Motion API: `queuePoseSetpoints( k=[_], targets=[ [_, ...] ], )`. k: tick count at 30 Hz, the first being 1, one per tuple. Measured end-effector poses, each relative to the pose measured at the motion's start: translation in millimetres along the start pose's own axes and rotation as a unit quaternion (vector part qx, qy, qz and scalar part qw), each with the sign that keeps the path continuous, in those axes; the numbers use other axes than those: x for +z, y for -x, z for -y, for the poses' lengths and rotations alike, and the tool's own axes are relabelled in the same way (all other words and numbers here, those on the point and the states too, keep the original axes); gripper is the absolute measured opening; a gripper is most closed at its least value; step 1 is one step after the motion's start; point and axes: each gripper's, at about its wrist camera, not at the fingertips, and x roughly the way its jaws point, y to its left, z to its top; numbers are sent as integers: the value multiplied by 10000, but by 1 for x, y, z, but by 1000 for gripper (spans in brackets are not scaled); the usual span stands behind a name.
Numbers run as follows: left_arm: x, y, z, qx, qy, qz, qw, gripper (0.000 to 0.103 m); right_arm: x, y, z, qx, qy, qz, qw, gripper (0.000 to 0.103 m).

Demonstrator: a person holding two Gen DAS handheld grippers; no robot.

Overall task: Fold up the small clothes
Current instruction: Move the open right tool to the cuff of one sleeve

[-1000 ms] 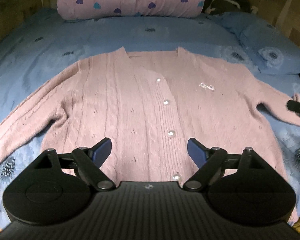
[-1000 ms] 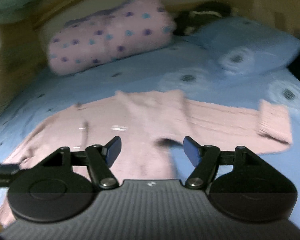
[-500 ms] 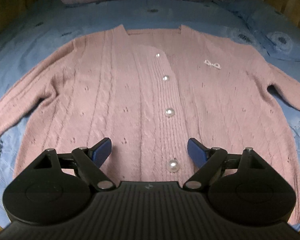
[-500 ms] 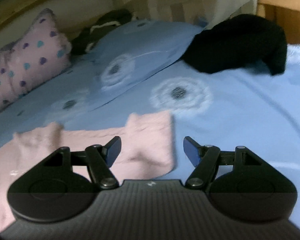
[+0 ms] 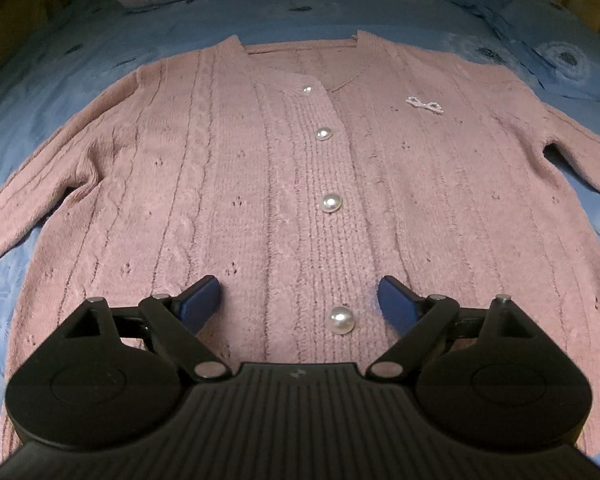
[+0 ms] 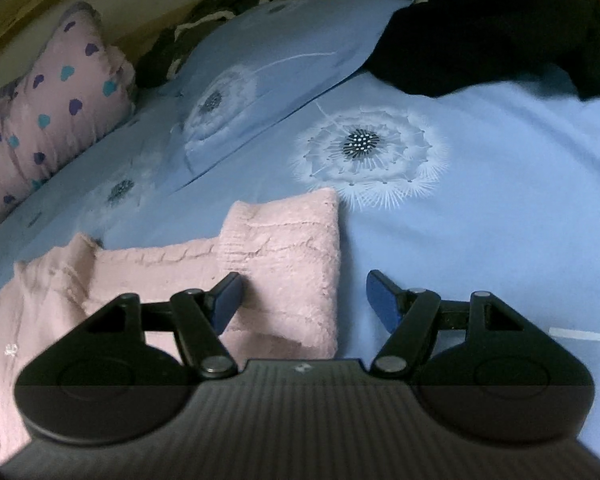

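A pink sweater (image 5: 284,184) lies flat on the blue bed (image 6: 480,208). The left gripper (image 5: 300,300) and the right gripper (image 6: 304,296) both have their jaws spread, holding nothing.

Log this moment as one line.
cardigan: flat, unfolded | left gripper: opening, over hem, empty | right gripper: open at sleeve cuff

The pink cardigan (image 5: 228,184) is soft, fuzzy cable knit with glossy pearly buttons (image 5: 331,203). The blue bedsheet (image 6: 480,208) looks smooth, matt cloth. Both grippers' bodies are ribbed matt black plastic.
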Motion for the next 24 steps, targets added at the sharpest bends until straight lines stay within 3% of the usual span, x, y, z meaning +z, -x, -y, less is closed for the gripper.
queuePoseSetpoints(
  k=[19, 21, 24],
  targets=[
    [-3, 0, 2, 48, -50, 93, 9999, 95, -4, -8, -10, -145, 181, 56, 9997, 76],
    [-4, 0, 2, 46, -103, 141, 9998, 95, -6, -6, -11, -141, 251, 97, 9995, 72],
    [-5, 2, 2, 33, -126, 163, 9998, 95, -8, -2, -17, -14, 456, 136, 9989, 53]
  ],
)
